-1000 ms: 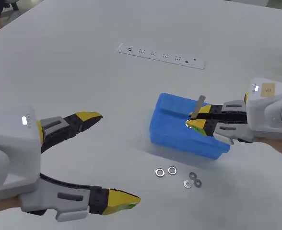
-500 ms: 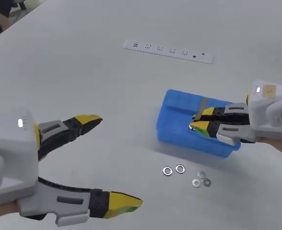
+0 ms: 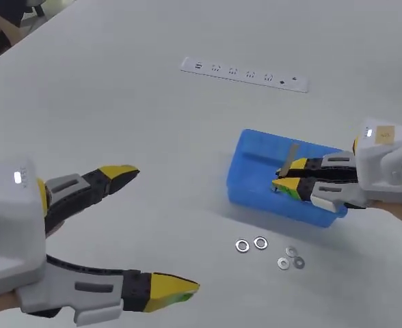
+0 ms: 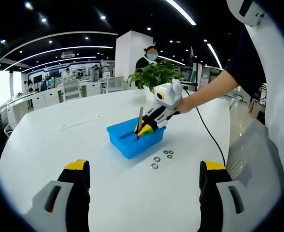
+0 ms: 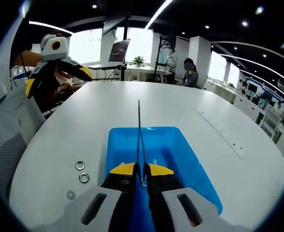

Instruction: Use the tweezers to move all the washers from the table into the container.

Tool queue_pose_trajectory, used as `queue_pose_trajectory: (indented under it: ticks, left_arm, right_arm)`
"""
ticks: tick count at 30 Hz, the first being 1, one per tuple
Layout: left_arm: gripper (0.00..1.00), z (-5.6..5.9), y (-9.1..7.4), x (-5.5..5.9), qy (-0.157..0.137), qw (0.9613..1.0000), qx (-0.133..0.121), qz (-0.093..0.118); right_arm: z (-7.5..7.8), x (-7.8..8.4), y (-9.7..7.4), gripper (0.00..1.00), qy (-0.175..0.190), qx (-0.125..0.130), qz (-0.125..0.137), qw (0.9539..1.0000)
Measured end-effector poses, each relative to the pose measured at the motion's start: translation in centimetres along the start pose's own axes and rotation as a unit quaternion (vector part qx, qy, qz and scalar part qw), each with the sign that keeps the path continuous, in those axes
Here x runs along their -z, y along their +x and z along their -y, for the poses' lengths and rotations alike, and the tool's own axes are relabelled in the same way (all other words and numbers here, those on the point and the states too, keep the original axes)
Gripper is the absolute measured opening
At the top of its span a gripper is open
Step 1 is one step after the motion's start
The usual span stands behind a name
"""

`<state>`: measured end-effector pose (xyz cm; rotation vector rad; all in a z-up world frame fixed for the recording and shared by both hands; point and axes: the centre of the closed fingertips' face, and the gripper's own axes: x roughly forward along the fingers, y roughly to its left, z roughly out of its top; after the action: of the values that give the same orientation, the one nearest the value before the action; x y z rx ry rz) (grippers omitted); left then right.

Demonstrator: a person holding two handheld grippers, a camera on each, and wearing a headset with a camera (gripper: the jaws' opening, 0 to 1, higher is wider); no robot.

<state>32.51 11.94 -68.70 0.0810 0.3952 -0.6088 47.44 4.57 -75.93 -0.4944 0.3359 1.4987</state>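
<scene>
Washers (image 3: 243, 246), four of them, lie on the white table (image 3: 153, 123) just in front of the blue container (image 3: 252, 171) as they did a second ago, and the right gripper (image 3: 283, 181) stays over that container, its jaws pressed together on the tweezers (image 3: 292, 157). The tweezers run straight on from the jaws, their long axis along the container's length and their tips pointing at its far wall. Whether any washer lies inside I cannot tell; the left gripper (image 3: 158, 229) hangs well apart, jaws spread wide around nothing.
</scene>
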Motion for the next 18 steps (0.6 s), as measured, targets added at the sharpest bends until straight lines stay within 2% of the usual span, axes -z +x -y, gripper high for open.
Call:
queue_pose_trajectory:
  ticks: [4, 8, 12, 14, 18]
  left_arm:
    - [1.0, -0.1, 0.0, -0.1, 0.002, 1.0, -0.004, -0.001]
    - [1.0, -0.5, 0.2, -0.6, -0.003, 0.9999, -0.009, 0.009]
    - [1.0, -1.4, 1.4, -1.2, 0.001, 0.9999, -0.006, 0.014]
    - [0.99, -1.7, 2.5, -2.1, 0.001, 0.9996, 0.001, 0.027]
    - [0.99, -2.4, 5.5, -5.1, 0.012, 0.9978, 0.019, 0.063]
  right_arm:
    - [0.0, -0.2, 0.0, 0.08, -0.001, 0.001, 0.001, 1.0]
    - [0.0, -0.5, -0.1, 0.08, -0.001, 0.002, 0.005, 1.0]
    - [0.3, -0.8, -0.4, 0.08, -0.012, 0.006, -0.001, 0.9999]
    - [0.4, -1.1, -0.6, 0.08, -0.023, 0.006, -0.003, 0.9997]
    - [0.5, -2.0, -1.1, 0.08, -0.024, 0.008, 0.009, 0.9996]
